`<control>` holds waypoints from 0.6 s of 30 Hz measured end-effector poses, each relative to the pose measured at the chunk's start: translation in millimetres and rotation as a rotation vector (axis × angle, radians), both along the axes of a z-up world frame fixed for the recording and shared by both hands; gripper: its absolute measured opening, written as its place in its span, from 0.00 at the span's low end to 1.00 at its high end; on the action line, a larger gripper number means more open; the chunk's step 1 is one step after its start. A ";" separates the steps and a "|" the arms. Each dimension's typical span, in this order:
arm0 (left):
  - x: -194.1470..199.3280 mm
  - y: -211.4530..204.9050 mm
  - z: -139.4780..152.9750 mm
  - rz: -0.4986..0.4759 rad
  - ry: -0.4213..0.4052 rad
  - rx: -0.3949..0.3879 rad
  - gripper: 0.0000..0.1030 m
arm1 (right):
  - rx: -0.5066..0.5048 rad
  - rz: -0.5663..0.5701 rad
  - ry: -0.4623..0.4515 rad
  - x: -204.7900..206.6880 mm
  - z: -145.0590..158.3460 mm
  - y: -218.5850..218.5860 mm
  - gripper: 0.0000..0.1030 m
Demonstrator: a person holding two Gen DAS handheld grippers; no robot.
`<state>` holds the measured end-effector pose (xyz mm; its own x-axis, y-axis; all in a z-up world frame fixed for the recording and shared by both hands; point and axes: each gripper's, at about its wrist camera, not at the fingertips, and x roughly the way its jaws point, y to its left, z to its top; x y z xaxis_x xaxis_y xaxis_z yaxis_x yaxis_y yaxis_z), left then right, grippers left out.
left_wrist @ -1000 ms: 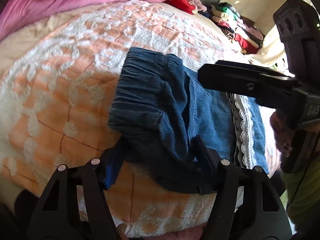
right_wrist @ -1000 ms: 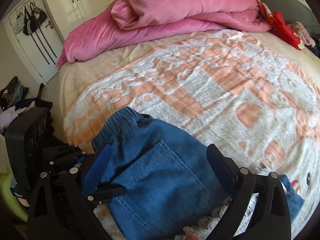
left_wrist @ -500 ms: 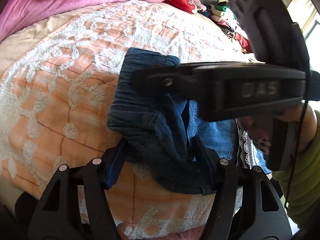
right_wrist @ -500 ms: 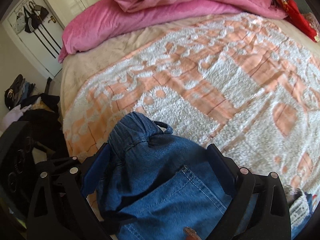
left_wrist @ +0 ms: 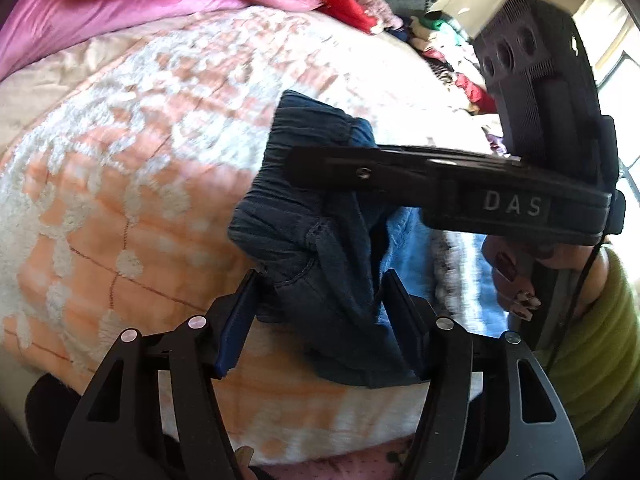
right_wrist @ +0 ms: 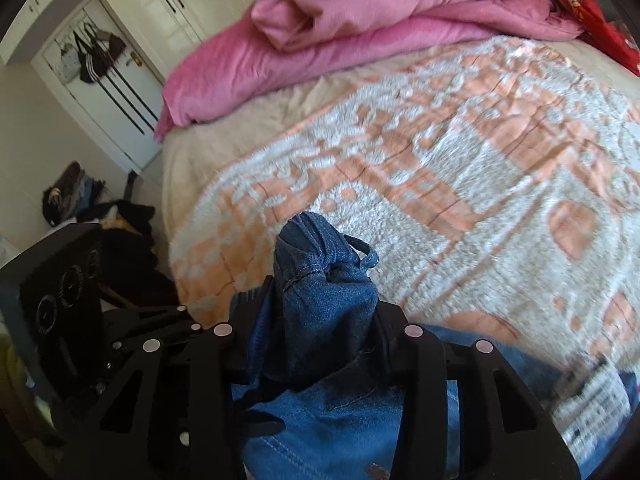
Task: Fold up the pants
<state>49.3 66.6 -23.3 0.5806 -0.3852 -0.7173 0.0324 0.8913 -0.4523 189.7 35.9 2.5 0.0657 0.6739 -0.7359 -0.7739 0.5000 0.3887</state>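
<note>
Pants (right_wrist: 320,304): soft, limp denim; your right gripper (right_wrist: 320,340) is closing on bunched waistband, left gripper (left_wrist: 320,312) clamps near edge w/ fabric between pads.

My right claw (right_wrist: 324,316) closing on a bunched fold of blue denim pants (right_wrist: 320,280), cloth between both pads, peach-and-white tufted bedspread (right_wrist: 460,168) beyond, pink satin duvet (right_wrist: 360,28) heaped at the bed's far end, left claw (right_wrist: 132,328) at lower left, white wardrobe doors (right_wrist: 132,68) behind.
</note>
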 end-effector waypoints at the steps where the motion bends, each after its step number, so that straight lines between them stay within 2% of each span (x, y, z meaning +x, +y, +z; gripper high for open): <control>1: -0.8 -3.2 6.1 -0.012 -0.013 -0.001 0.53 | 0.021 -0.009 0.003 -1.0 5.7 -9.2 0.39; 9: 1.6 -45.6 34.2 -0.129 -0.076 0.003 0.53 | 0.126 -0.097 0.012 -6.8 34.9 -83.7 0.39; 14: 12.6 -85.2 39.9 -0.200 -0.087 0.005 0.53 | 0.162 -0.181 0.004 -6.7 39.6 -127.2 0.46; 15: 12.6 -91.7 39.8 -0.218 -0.088 0.005 0.53 | 0.170 -0.202 0.007 -6.6 39.4 -137.5 0.50; 17: 13.1 -107.0 39.2 -0.263 -0.087 0.003 0.53 | 0.177 -0.236 0.007 -7.1 37.8 -153.6 0.65; 18: 15.9 -114.6 37.9 -0.290 -0.084 -0.003 0.53 | 0.170 -0.270 -0.001 -7.6 36.2 -164.3 0.75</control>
